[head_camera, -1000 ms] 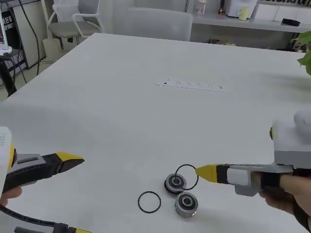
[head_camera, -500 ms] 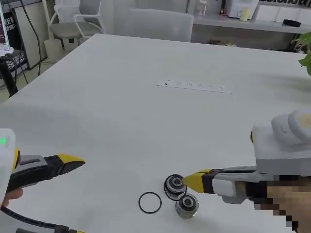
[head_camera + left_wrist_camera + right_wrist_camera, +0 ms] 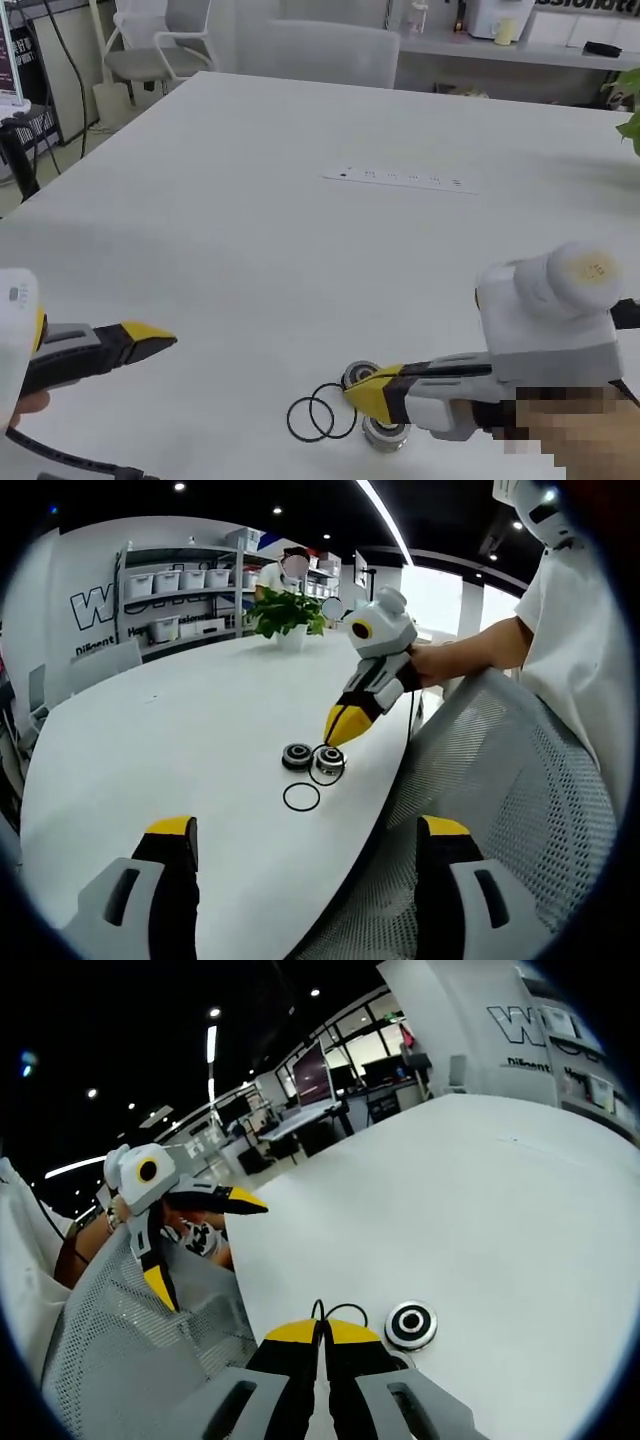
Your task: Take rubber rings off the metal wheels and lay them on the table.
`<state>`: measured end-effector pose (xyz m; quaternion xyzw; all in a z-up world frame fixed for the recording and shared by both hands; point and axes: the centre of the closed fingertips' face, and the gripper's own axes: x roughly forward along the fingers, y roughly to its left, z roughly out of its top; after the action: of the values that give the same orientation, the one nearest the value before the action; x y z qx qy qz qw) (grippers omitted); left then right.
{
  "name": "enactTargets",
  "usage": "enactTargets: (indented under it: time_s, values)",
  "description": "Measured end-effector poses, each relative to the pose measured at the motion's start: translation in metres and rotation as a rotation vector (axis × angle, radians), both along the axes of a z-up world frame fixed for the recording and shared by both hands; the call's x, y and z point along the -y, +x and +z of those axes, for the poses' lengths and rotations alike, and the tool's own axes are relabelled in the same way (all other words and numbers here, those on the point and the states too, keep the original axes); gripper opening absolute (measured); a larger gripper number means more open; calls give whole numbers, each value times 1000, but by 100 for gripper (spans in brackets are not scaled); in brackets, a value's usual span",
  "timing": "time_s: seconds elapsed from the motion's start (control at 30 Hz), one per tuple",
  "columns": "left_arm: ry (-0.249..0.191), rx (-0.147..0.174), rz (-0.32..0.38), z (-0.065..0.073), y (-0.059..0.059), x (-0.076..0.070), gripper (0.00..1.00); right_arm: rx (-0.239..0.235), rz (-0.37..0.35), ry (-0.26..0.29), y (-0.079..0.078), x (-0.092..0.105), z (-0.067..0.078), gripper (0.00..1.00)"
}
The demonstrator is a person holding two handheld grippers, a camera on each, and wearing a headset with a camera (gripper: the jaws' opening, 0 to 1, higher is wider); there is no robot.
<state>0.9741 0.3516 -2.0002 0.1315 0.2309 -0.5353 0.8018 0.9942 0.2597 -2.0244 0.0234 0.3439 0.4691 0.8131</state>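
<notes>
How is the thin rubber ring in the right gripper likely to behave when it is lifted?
Probably floppy: the ring shows as a thin black loop past the shut right gripper, so it may sag or stretch. It is likely very light, being so thin. Laid flat, it should not roll, like the other ring lying on the table.

1 office chair [image 3: 150,50], potted plant [image 3: 285,613], possibly storage shelves [image 3: 168,600]

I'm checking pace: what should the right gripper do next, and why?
Probably open the right gripper: its jaws are shut on a rubber ring already off the wheels, low over the table beside the first ring. Releasing should lay it down.
</notes>
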Motion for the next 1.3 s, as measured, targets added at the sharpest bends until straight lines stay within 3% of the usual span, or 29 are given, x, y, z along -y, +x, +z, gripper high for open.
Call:
enactTargets:
  time_s: [0.4, 0.8, 1.1, 1.3]
  values:
    - [6, -2, -3, -1, -1, 0, 89, 30, 63, -71, -6, -14, -17, 0]
    - [11, 0, -4, -1, -1, -1, 88, 66, 84, -175, -5, -9, -36, 0]
    - [16, -3, -2, -4, 0, -2, 87, 76, 81, -209, -3, -4, -42, 0]
    - [16, -1, -2, -4, 1, -2, 87, 94, 92, -216, -2, -6, -43, 5]
